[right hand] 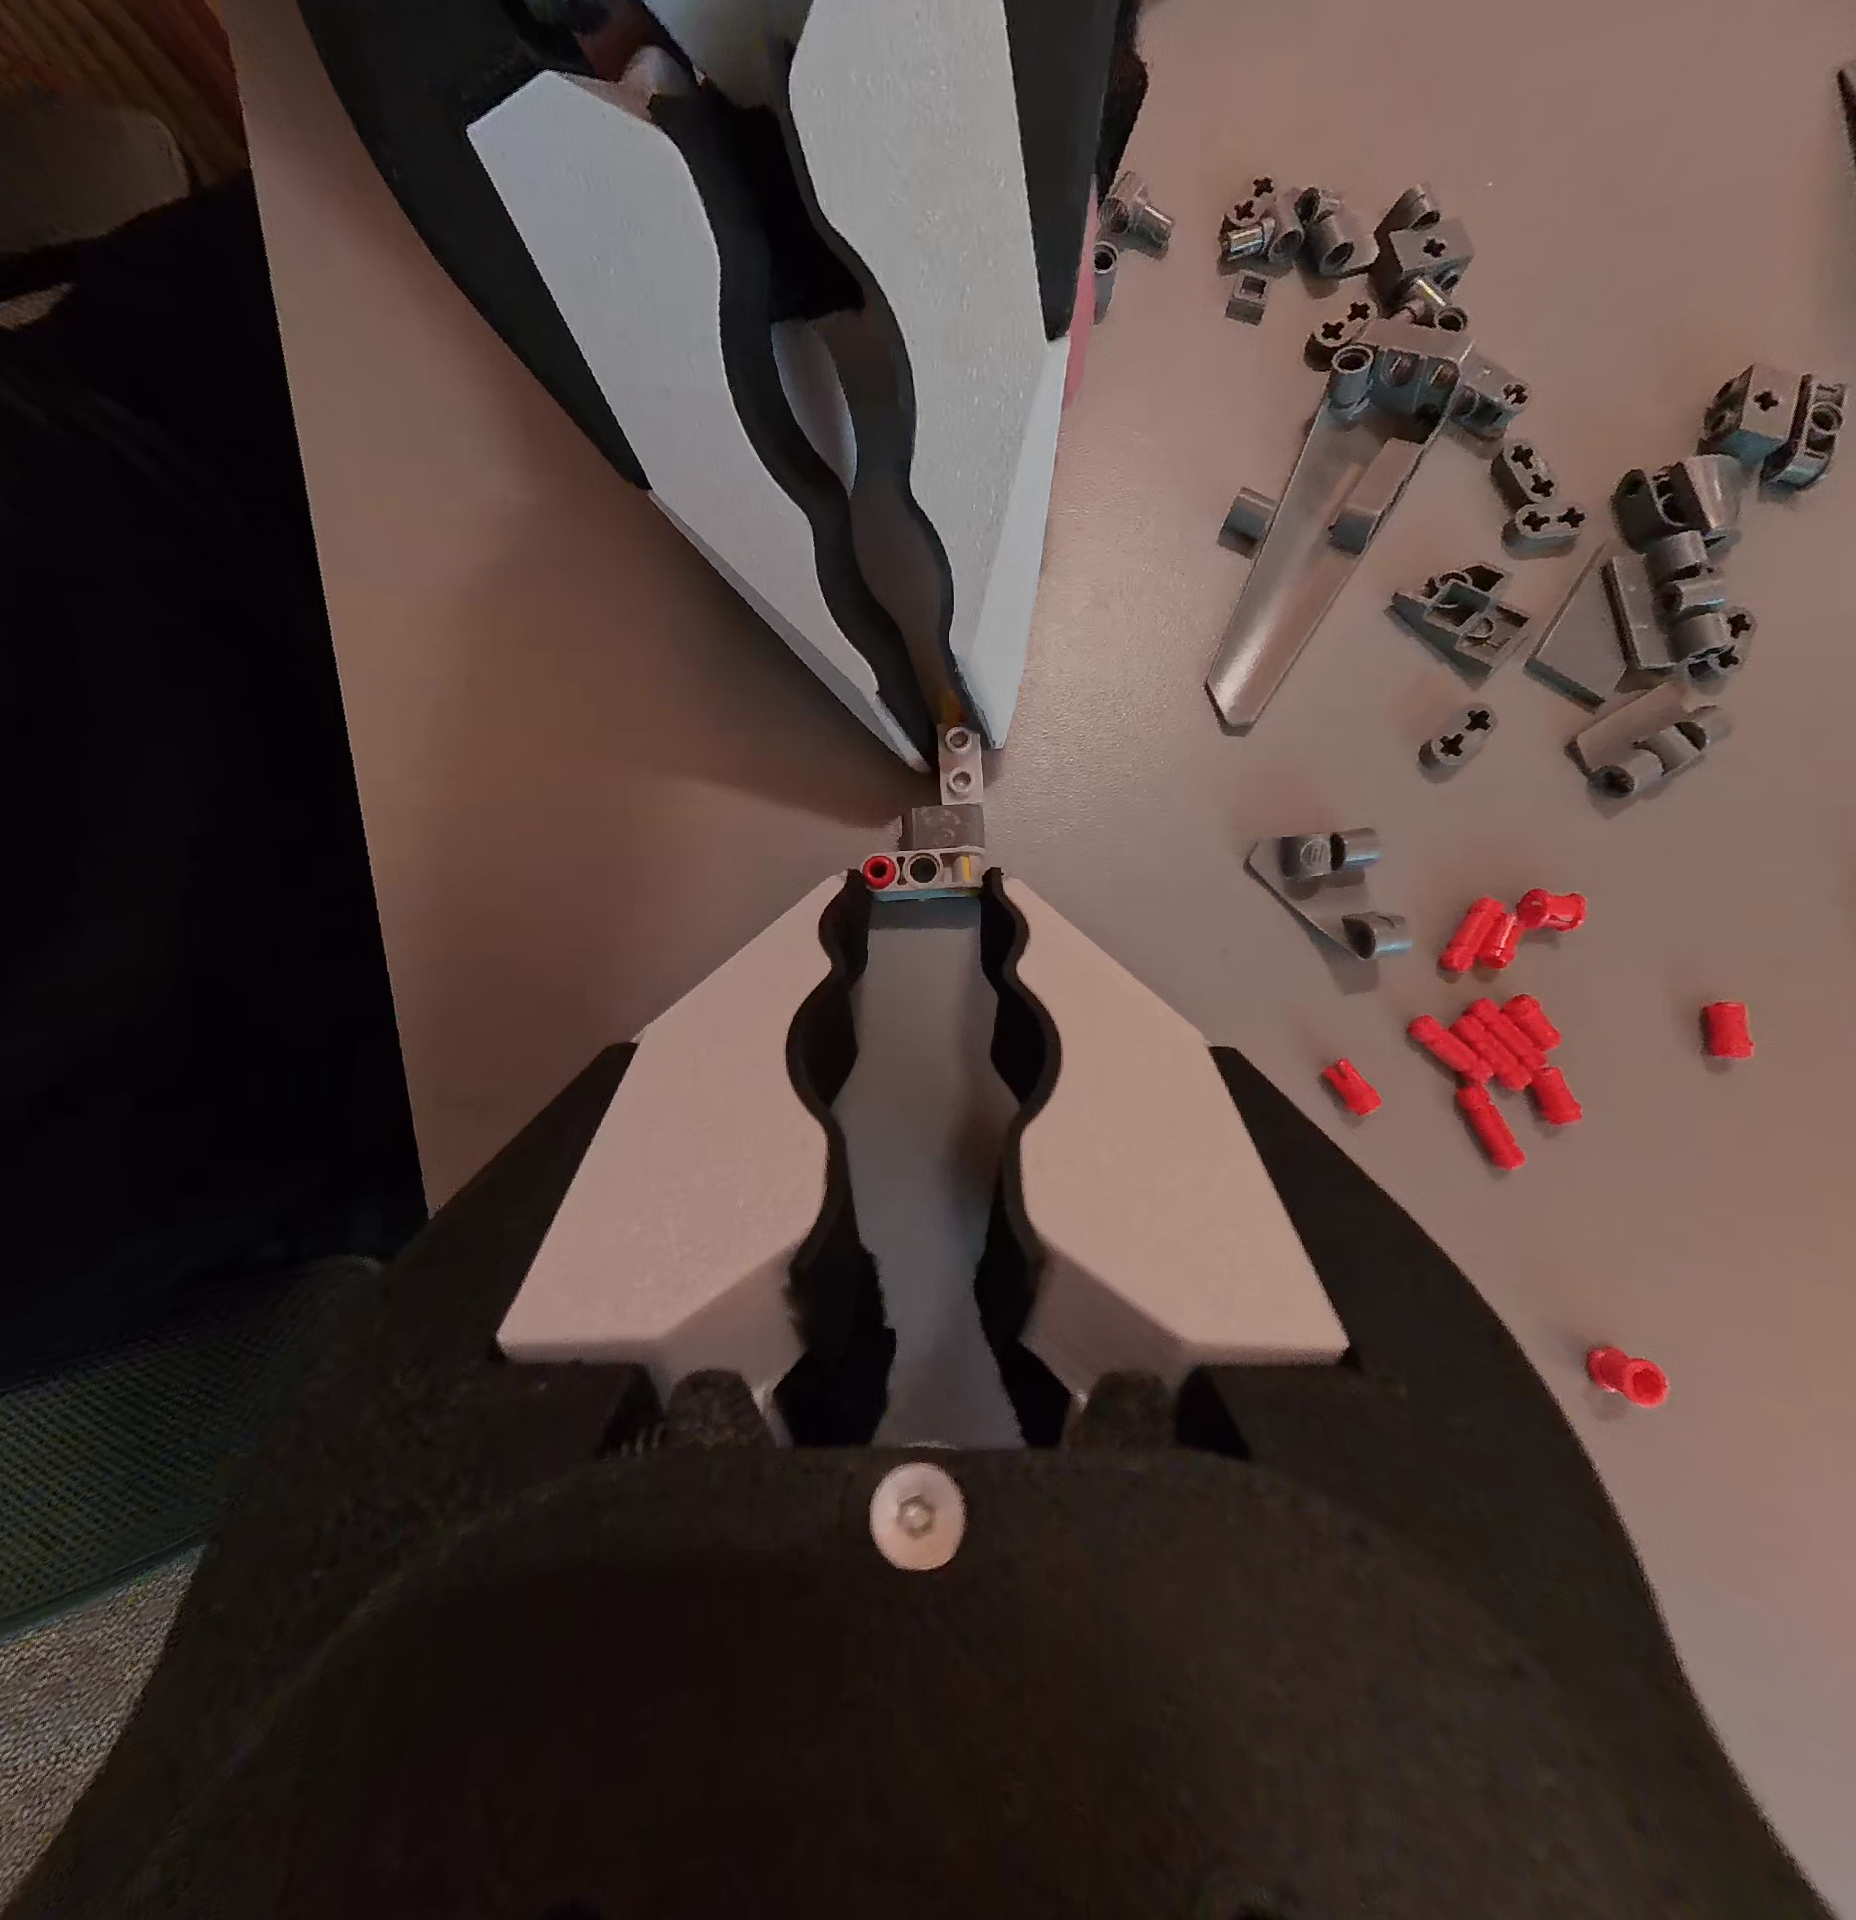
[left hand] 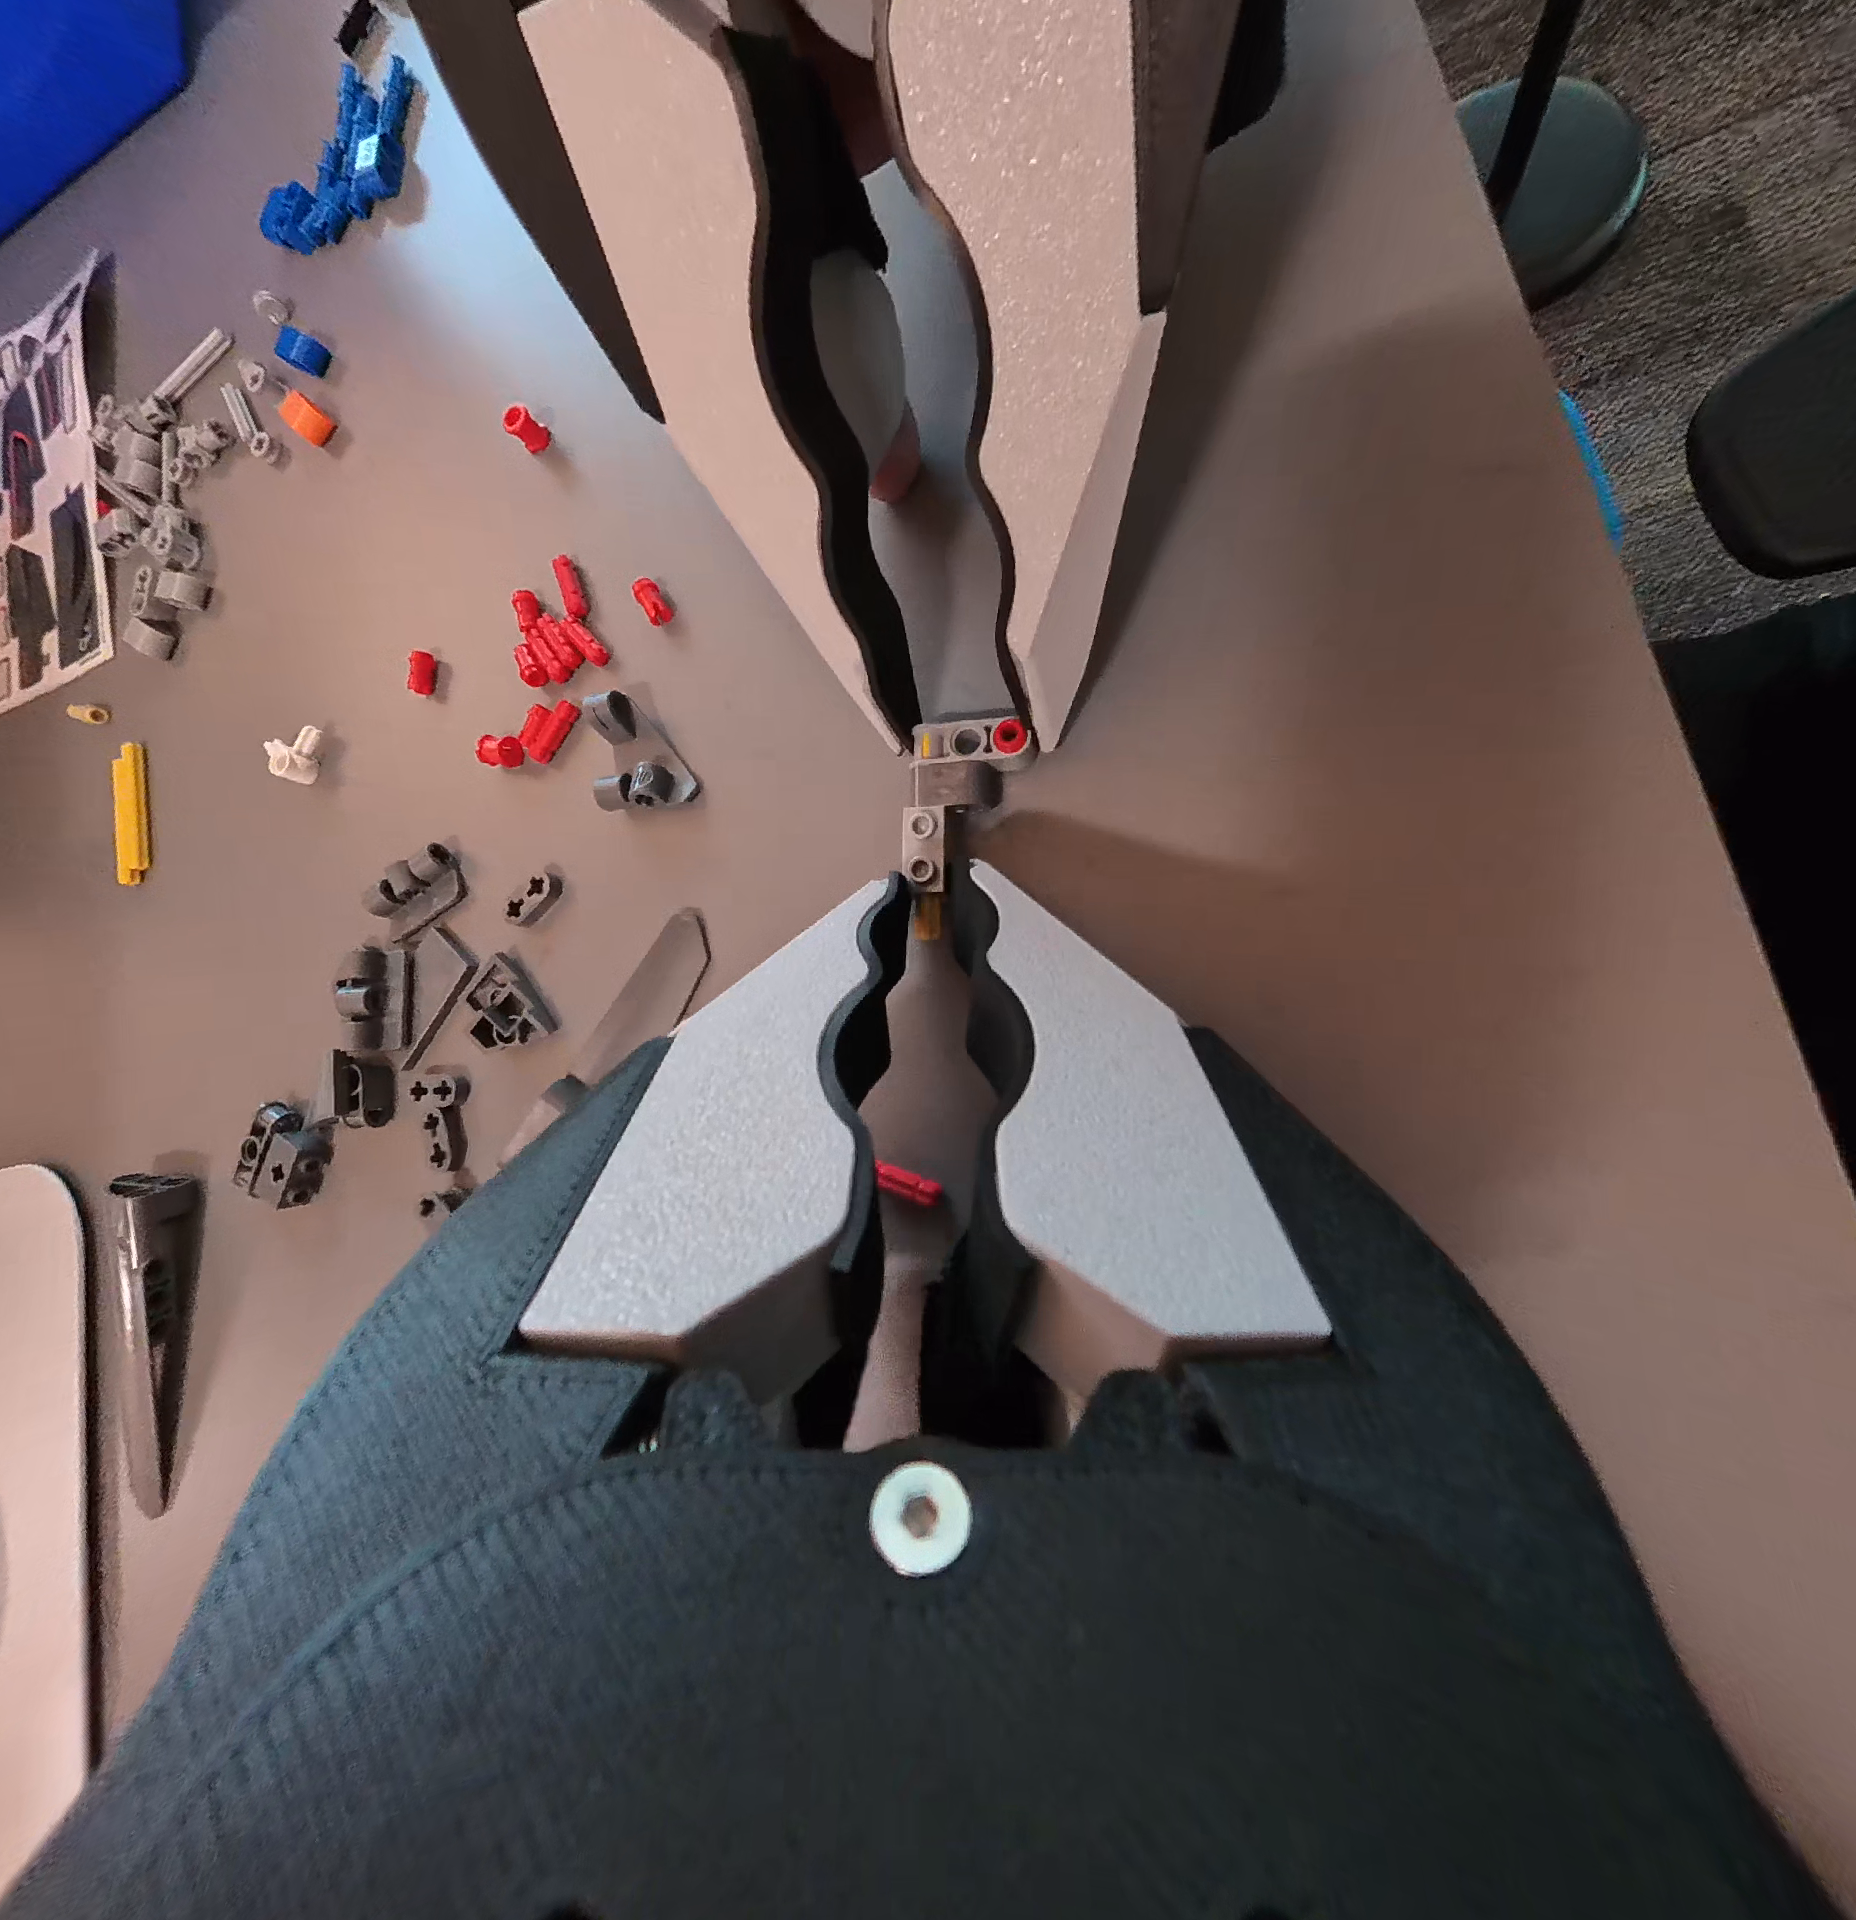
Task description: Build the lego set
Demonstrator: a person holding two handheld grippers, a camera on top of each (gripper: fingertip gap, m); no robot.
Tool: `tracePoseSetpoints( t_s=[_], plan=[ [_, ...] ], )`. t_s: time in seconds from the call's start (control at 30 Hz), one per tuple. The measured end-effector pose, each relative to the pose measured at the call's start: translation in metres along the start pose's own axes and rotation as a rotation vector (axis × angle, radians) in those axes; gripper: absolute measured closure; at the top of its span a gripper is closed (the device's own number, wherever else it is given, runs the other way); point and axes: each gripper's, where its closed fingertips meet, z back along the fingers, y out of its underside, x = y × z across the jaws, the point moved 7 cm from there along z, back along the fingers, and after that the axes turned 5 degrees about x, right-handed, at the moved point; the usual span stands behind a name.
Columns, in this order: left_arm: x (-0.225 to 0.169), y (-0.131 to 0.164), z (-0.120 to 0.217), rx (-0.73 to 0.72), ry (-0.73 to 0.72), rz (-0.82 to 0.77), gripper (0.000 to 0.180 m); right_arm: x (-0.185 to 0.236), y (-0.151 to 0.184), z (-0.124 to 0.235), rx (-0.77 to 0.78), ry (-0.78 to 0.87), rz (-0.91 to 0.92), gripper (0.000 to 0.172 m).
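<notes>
My left gripper (left hand: 929, 894) is shut on a small grey two-stud piece (left hand: 924, 847), with a yellow axle (left hand: 926, 920) showing between its fingers. My right gripper (right hand: 924, 888) is shut on a short grey three-hole beam (right hand: 924, 871) that has a red pin (right hand: 880, 869) in one end hole. A grey block (right hand: 945, 829) sits between the beam and the studded piece (right hand: 960, 756), and the three look joined, just above the table. The two grippers meet tip to tip: the right gripper (left hand: 971, 732) shows in the left wrist view, and the left gripper (right hand: 955, 743) in the right wrist view.
On the brown table (left hand: 1267, 935) lie loose red pins (left hand: 555, 644), dark grey parts (left hand: 425, 997), light grey connectors (left hand: 160, 488), a yellow axle (left hand: 131, 812), blue parts (left hand: 347, 156) and a printed sheet (left hand: 30, 488). One red pin (left hand: 908, 1184) lies under my left gripper. The table edge (left hand: 1589, 520) and a chair (left hand: 1797, 447) are to the right.
</notes>
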Motion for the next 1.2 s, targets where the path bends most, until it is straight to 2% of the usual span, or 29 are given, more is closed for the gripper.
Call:
tracePoseSetpoints(
  t_s=[0.03, 0.23, 0.4, 0.57, 0.7, 0.87, 1.0, 1.2],
  plan=[
    [0.000, 0.000, 0.000, 0.005, -0.010, -0.002, 0.174, 0.000, 0.000, 0.000, -0.004, 0.005, 0.001, 0.153],
    [-0.001, 0.006, 0.011, 0.001, -0.076, 0.009, 0.161, -0.006, -0.001, -0.001, -0.029, 0.008, -0.003, 0.152],
    [0.008, 0.011, 0.030, -0.014, -0.138, 0.057, 0.161, -0.016, -0.005, -0.004, -0.016, 0.014, -0.012, 0.151],
    [0.011, 0.022, 0.040, 0.029, -0.189, 0.061, 0.161, -0.023, -0.009, -0.004, 0.007, 0.027, -0.017, 0.134],
    [0.015, 0.027, 0.047, 0.026, -0.211, 0.086, 0.160, -0.023, -0.010, 0.008, -0.019, 0.046, -0.016, 0.128],
    [0.023, 0.033, 0.057, 0.011, -0.281, 0.092, 0.160, -0.030, -0.010, 0.041, -0.083, 0.144, -0.006, 0.132],
    [0.041, 0.037, 0.065, 0.016, -0.397, 0.088, 0.162, -0.056, -0.016, 0.066, -0.159, 0.344, 0.006, 0.141],
    [0.068, 0.044, 0.062, -0.051, -0.487, 0.175, 0.170, -0.091, -0.033, 0.063, -0.286, 0.504, 0.074, 0.143]
  ],
)
